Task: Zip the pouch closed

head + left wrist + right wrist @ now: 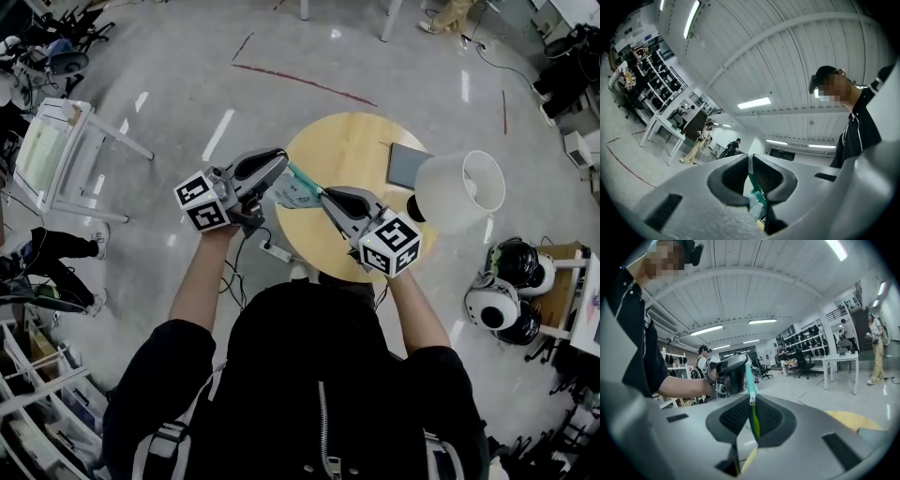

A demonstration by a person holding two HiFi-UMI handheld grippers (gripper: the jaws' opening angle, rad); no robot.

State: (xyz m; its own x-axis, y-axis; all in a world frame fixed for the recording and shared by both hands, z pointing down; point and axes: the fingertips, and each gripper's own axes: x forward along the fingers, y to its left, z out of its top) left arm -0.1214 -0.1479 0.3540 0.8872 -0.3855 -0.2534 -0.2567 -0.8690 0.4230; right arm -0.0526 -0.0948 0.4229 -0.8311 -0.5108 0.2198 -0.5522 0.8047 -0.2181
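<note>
The pouch [298, 190], pale with a teal zipper edge, hangs in the air above the round wooden table [349, 141], stretched between my two grippers. My left gripper [283, 165] is shut on the pouch's teal end [755, 188], and the fabric bunches between its pads. My right gripper [325, 196] is shut on the zipper pull [751, 401], a small metal slider with a green tab below it. In the right gripper view the teal zipper band [748, 377] runs straight from the jaws to the left gripper [731, 372]. Most of the pouch's body is hidden by the grippers.
On the table lie a dark flat tablet [407, 165] and a lamp with a white shade [461, 191]. A power strip [277, 251] lies on the floor by the table. A white table [54, 159] stands at left, helmets [506, 298] at right.
</note>
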